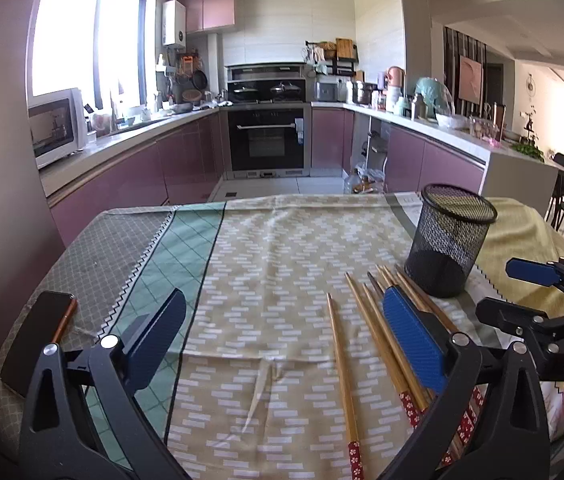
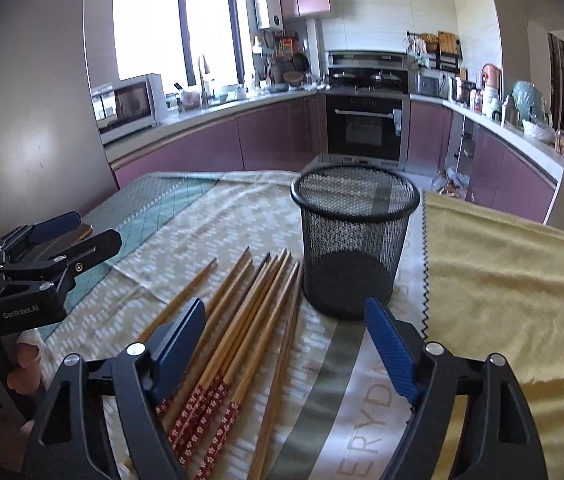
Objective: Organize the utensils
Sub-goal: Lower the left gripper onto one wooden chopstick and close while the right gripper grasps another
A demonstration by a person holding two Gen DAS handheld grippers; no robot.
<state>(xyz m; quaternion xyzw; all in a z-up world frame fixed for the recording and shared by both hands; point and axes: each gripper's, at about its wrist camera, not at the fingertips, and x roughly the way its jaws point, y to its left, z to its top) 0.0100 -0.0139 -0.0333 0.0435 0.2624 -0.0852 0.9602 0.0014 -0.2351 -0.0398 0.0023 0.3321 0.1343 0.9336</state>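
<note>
Several wooden chopsticks (image 1: 374,332) with red patterned ends lie loose on the tablecloth, left of a black mesh cup (image 1: 448,240). The cup stands upright and empty. My left gripper (image 1: 282,336) is open and empty, low over the cloth, its right finger above the chopsticks. In the right wrist view the chopsticks (image 2: 250,320) fan out in front of the left finger and the cup (image 2: 354,240) stands just ahead. My right gripper (image 2: 286,344) is open and empty. The right gripper also shows in the left wrist view (image 1: 522,284), and the left gripper in the right wrist view (image 2: 78,232).
A patterned tablecloth (image 1: 266,248) covers the table. A dark phone (image 1: 38,336) with a pen beside it lies at the left edge. A yellow cloth (image 2: 502,272) covers the right side. Kitchen counters and an oven (image 1: 266,140) stand beyond the table's far edge.
</note>
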